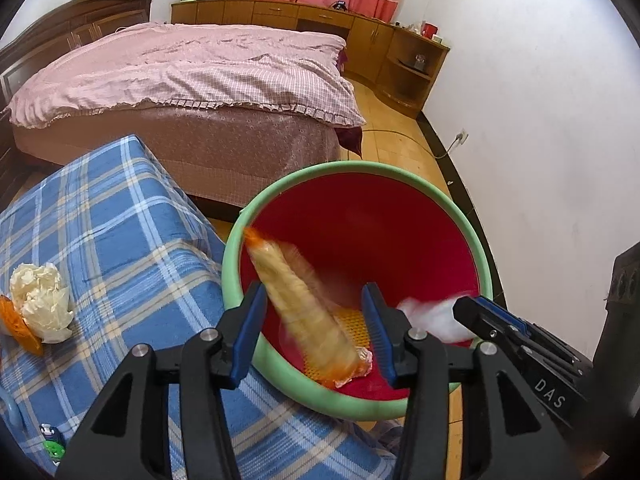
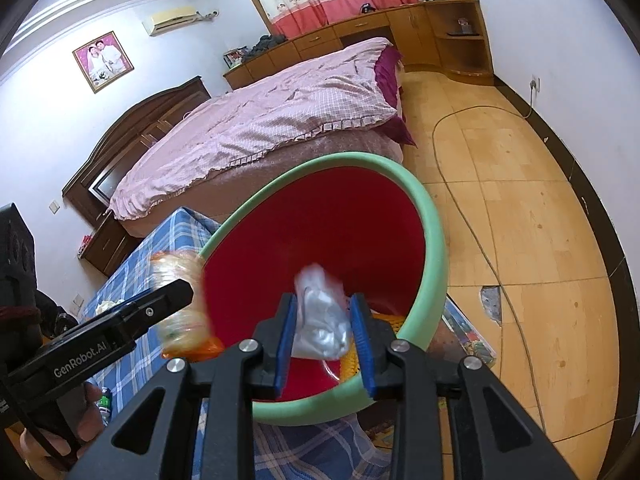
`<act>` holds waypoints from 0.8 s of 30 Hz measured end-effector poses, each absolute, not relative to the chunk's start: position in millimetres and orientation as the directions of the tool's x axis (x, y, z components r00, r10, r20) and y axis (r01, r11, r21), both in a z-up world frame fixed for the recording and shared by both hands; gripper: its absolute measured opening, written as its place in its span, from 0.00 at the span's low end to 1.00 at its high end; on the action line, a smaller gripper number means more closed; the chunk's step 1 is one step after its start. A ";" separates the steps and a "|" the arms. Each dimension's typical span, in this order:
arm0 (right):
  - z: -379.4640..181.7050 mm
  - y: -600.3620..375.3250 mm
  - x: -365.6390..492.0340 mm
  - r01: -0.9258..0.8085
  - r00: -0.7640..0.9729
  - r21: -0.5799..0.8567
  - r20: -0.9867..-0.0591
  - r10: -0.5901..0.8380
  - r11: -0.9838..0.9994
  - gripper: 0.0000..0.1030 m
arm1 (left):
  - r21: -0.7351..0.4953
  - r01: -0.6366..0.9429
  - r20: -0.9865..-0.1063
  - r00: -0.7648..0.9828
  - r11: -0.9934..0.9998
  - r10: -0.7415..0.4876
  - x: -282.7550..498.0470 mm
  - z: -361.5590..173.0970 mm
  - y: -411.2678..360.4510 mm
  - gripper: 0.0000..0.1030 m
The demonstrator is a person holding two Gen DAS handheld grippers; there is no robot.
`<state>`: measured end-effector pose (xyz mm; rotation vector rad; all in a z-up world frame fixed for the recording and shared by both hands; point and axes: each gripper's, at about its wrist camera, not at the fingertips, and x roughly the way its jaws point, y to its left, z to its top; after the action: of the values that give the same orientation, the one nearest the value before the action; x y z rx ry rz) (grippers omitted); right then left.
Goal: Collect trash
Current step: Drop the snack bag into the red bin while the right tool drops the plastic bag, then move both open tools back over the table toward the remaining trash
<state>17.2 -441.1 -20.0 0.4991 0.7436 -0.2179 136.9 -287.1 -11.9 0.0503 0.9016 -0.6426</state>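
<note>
We see one big bed with a pink checked cover (image 1: 188, 68), and one blue checked cloth (image 1: 120, 240) spread over something low beside it. One round bin, red inside with a green rim (image 1: 486, 264), stands tipped toward us at the edge of that cloth. There are two black claws with blue pads. Our left claw (image 1: 316, 332) is spread wide over the bin's mouth, and one long, blurry, see-through wrapper with orange ends (image 1: 304, 304) sits between its pads without touching either. The wrapper's long side runs from the bin's near rim up and to the left. Our right claw (image 2: 322, 340) squeezes one crumpled white plastic scrap (image 2: 320, 320) over the bin; the scrap sticks up past the pads. Two more bits of trash lie on the cloth, well away from the bin: one crumpled cream paper ball (image 1: 40, 300) touching one orange piece (image 1: 16, 328). A thin cord (image 2: 480, 240) trails across the yellow floor.
</note>
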 end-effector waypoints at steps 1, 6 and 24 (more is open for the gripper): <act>-19.9 -441.2 17.1 0.361 0.722 0.359 -0.691 -0.014 0.861 0.33 | -0.218 0.540 -0.740 0.451 0.813 -0.498 136.4 -11.1 -287.0 0.50; -18.1 -440.3 15.6 0.358 0.727 0.364 -0.687 -0.012 0.860 0.34 | -0.217 0.536 -0.734 0.461 0.816 -0.498 135.4 -7.8 -282.1 0.50; 9.9 -393.8 18.4 0.274 0.757 0.363 -0.653 0.033 0.891 0.59 | -0.235 0.383 -0.705 0.566 0.894 -0.428 127.2 15.8 -194.2 0.50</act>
<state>18.4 -393.8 9.9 0.4627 0.7056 -0.1368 127.2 -194.2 15.8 -0.0579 0.8439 -0.4766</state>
